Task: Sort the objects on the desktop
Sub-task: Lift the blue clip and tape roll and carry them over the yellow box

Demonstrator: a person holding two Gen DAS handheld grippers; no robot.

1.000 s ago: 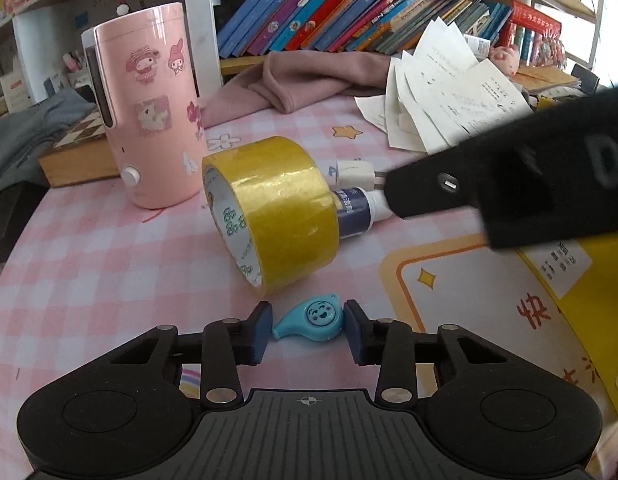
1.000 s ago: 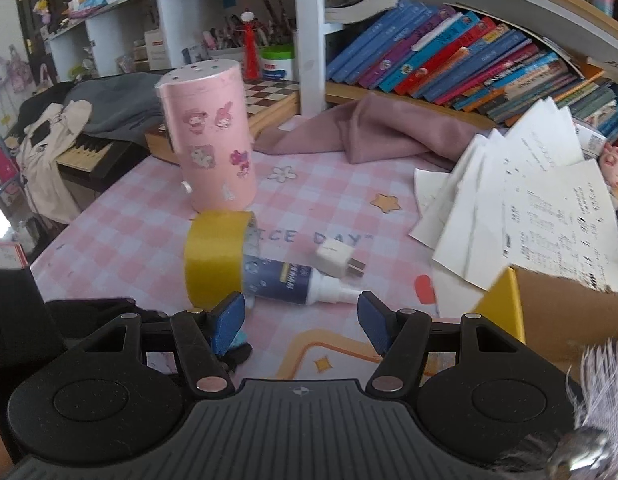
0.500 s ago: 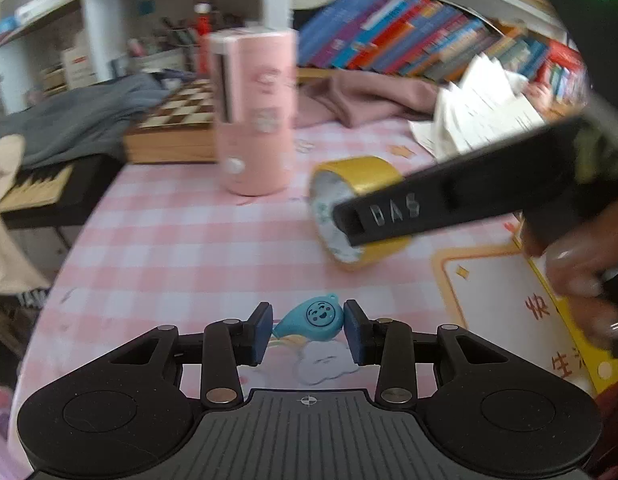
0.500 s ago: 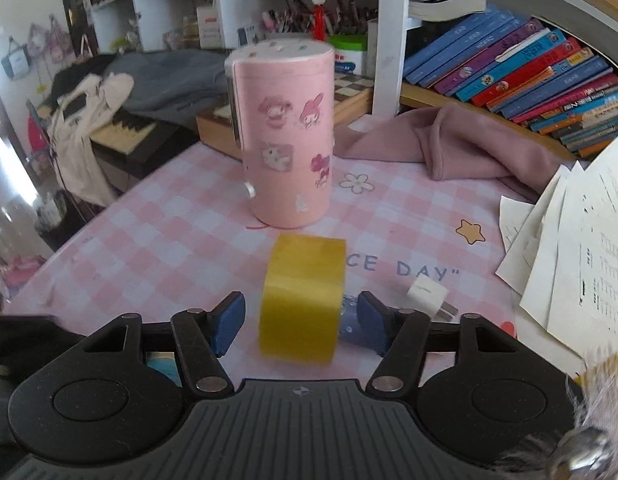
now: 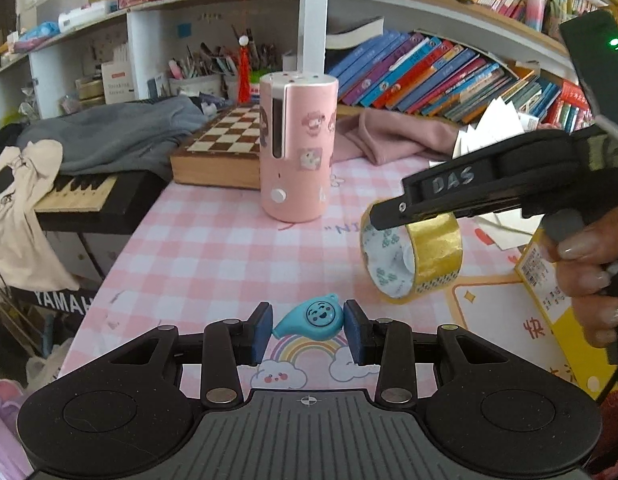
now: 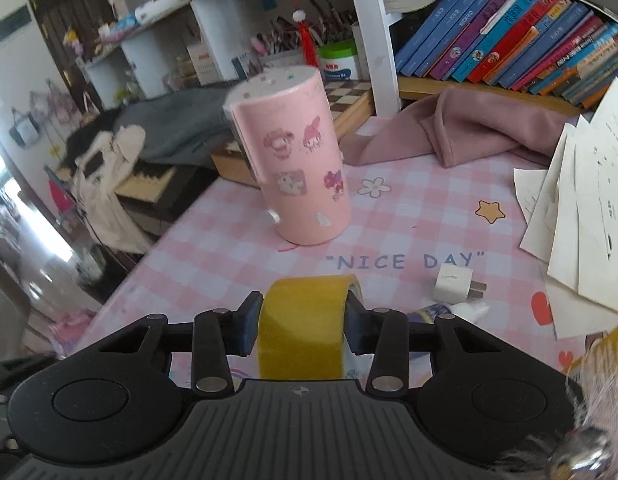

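My left gripper [image 5: 308, 330] is shut on a small blue whistle [image 5: 311, 318] with a smiley face, held above the pink checked tablecloth [image 5: 213, 256]. In the right wrist view, a yellow tape roll [image 6: 303, 328] stands on edge between the blue pads of my right gripper [image 6: 303, 320]. The jaws are closing and both pads touch the roll's sides. The left wrist view shows the same tape roll [image 5: 413, 256] tilted under a black right finger [image 5: 429, 196], with a person's hand [image 5: 589, 276] on the handle.
A tall pink sticker-covered canister [image 6: 293, 168] stands just beyond the tape. A white plug [image 6: 453, 282] and a small bottle [image 6: 449, 312] lie to the right, near loose papers [image 6: 589, 200] and a pink cloth [image 6: 469, 128]. A chessboard box [image 5: 225, 148] sits behind; the table edge runs along the left.
The right gripper moved over the tape roll and its jaws narrowed onto it; the roll now sits clear of the bottle. The left gripper rose and pulled back, still holding the whistle.
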